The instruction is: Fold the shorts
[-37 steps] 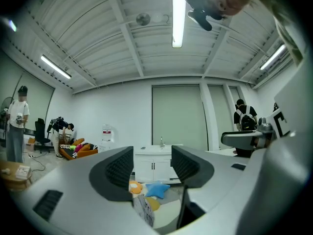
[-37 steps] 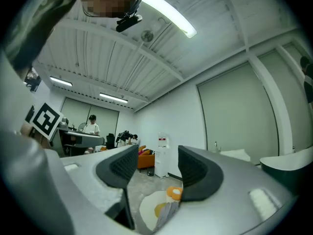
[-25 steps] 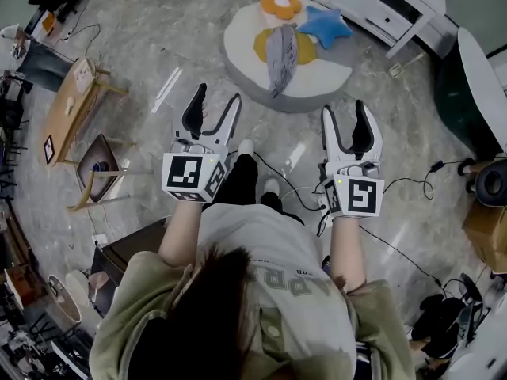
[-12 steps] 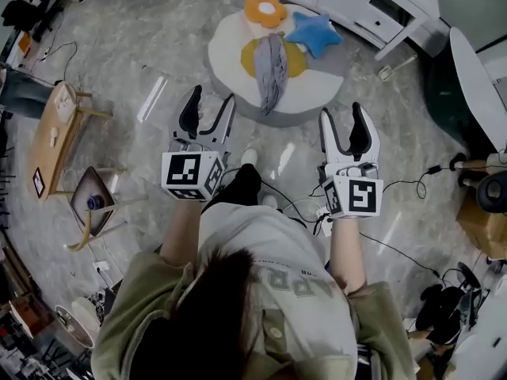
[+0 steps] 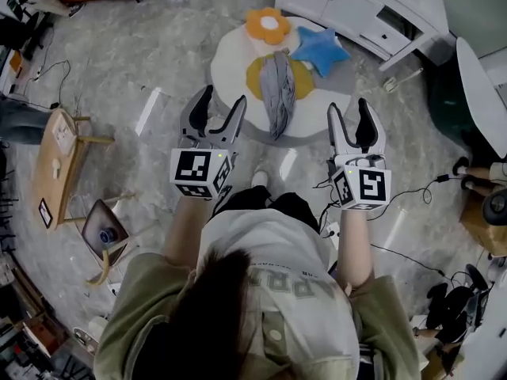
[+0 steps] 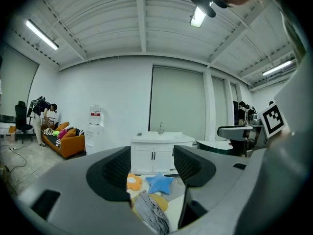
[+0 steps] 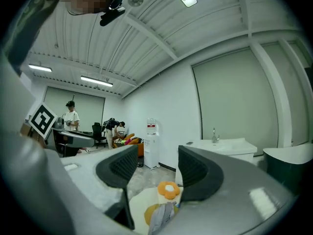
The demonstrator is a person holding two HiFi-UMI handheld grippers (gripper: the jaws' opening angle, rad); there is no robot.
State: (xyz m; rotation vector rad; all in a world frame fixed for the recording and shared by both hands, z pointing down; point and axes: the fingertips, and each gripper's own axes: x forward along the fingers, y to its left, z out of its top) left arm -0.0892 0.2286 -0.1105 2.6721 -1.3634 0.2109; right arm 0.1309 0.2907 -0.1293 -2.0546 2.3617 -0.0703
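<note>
Grey shorts [image 5: 276, 92] lie in a long bunched strip across a round white floor mat [image 5: 230, 50], partly over a yellow cushion. In the left gripper view the shorts [image 6: 152, 214] show low between the jaws, far ahead; in the right gripper view the shorts [image 7: 160, 218] sit at the bottom. My left gripper [image 5: 221, 108] is open and empty, held in the air short of the mat's near left edge. My right gripper [image 5: 352, 119] is open and empty too, near the mat's right edge. Both point forward at about waist height.
An orange flower cushion [image 5: 265, 24] and a blue star cushion [image 5: 320, 47] lie on the mat. A white cabinet [image 5: 366, 10] stands behind it. A wooden side table [image 5: 57, 161] and a tray stand are at the left. Cables [image 5: 404, 187] trail on the marble floor at the right.
The mat and shorts have come nearer to both grippers as the person walks forward. Both grippers stay open and empty.
</note>
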